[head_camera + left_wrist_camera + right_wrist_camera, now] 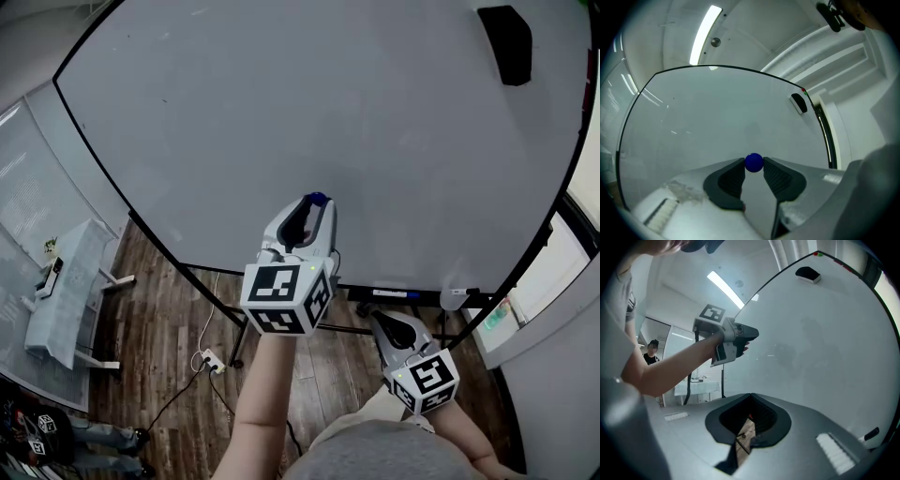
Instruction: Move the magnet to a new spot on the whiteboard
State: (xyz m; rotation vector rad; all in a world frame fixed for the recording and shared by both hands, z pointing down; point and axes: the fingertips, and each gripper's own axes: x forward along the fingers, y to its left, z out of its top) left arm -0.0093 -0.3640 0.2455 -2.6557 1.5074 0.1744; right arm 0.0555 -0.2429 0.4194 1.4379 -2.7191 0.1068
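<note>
A small round blue magnet sits pinched between the dark pads of my left gripper. In the head view the left gripper reaches up to the lower middle of the whiteboard, with the magnet at its tip, at or close to the board. My right gripper hangs low below the board's bottom edge. In its own view the right gripper has its jaw tips together and nothing between them. The right gripper view also shows the left gripper against the whiteboard.
A black eraser sticks to the board's upper right corner. A marker lies on the tray under the board. A white table stands at the left, and a power strip lies on the wooden floor. A person stands in the background.
</note>
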